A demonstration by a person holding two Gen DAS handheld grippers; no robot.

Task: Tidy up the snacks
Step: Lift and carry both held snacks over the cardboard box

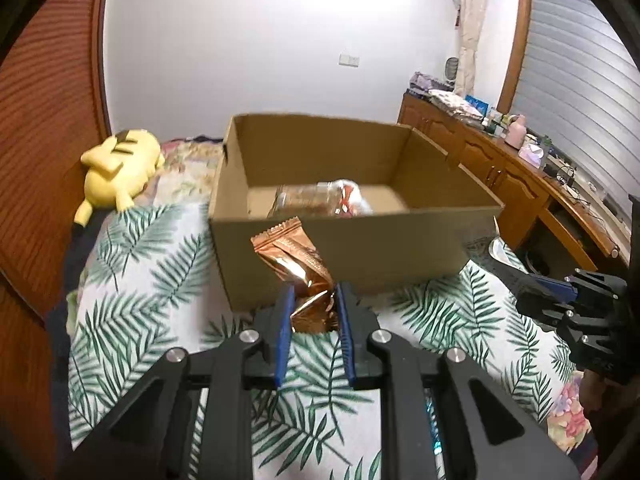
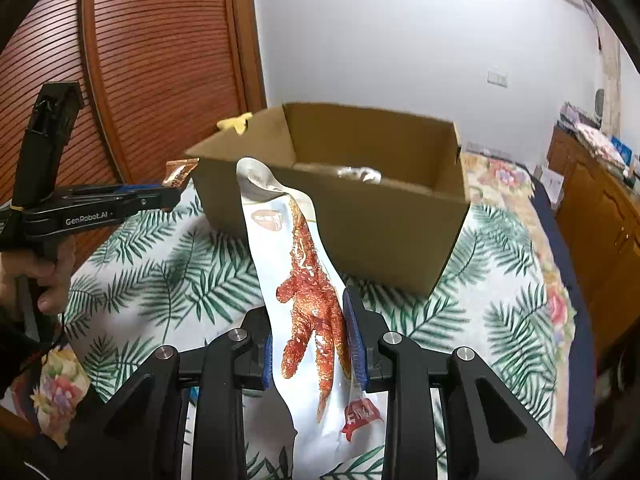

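An open cardboard box [image 1: 352, 248] stands on the bed; it also shows in the right wrist view [image 2: 384, 236]. Inside lie a brown snack pack [image 1: 304, 200] and a white one [image 1: 354, 198]. My left gripper [image 1: 314, 300] is shut on a copper foil snack packet [image 1: 294, 260], held just before the box's near wall. My right gripper [image 2: 308, 332] is shut on a white chicken-foot snack bag [image 2: 308, 292], held upright in front of the box. The left gripper with its copper packet [image 2: 180, 172] shows at the left of the right wrist view.
A leaf-print bedspread [image 1: 132, 300] covers the bed. A yellow plush toy [image 1: 116, 168] lies at the far left by the wooden headboard [image 1: 40, 120]. A cluttered wooden dresser [image 1: 520, 168] runs along the right.
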